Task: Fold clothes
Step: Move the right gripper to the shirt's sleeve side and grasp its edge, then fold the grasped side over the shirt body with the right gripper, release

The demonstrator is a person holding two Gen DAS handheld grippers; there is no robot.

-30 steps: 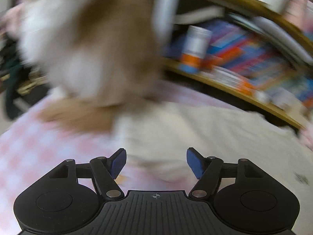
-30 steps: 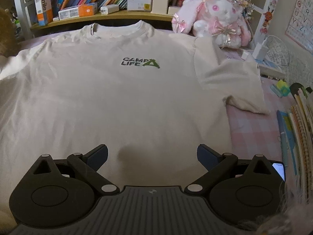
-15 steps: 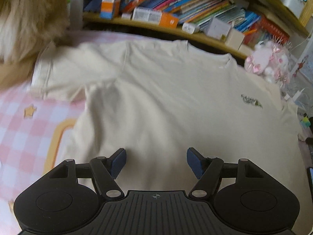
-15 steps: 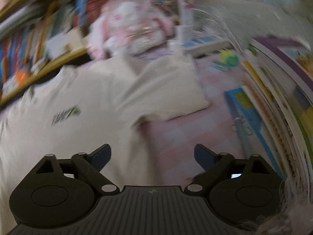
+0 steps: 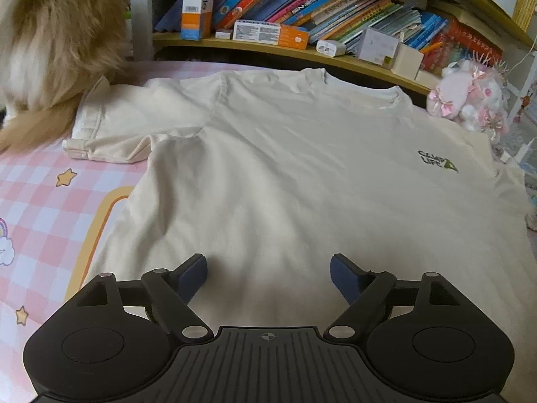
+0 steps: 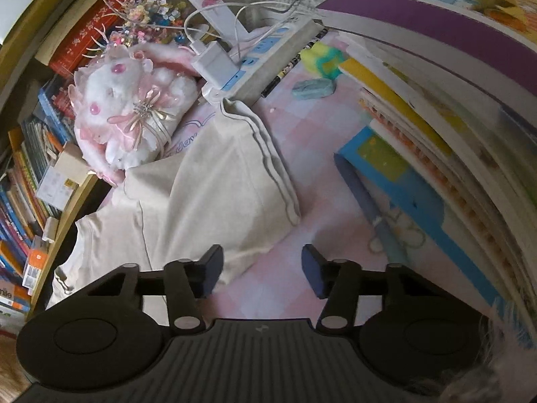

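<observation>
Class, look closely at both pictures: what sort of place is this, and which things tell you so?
Probably a child's bedroom: a pink checked sheet with stars, a shelf of picture books and a pink plush bunny beside the T-shirt.

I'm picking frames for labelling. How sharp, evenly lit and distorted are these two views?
Left wrist: sharp, soft light, T-shirt readable, shelf bowed by the fisheye. Right wrist: sleeve and plush rabbit sharp, stacked books smeared toward the right edge, corners dark.

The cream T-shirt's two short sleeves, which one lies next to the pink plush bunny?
The sleeve ahead of the closing, empty right gripper, beside the pink plush bunny; the other sleeve lies by brown fur.
</observation>
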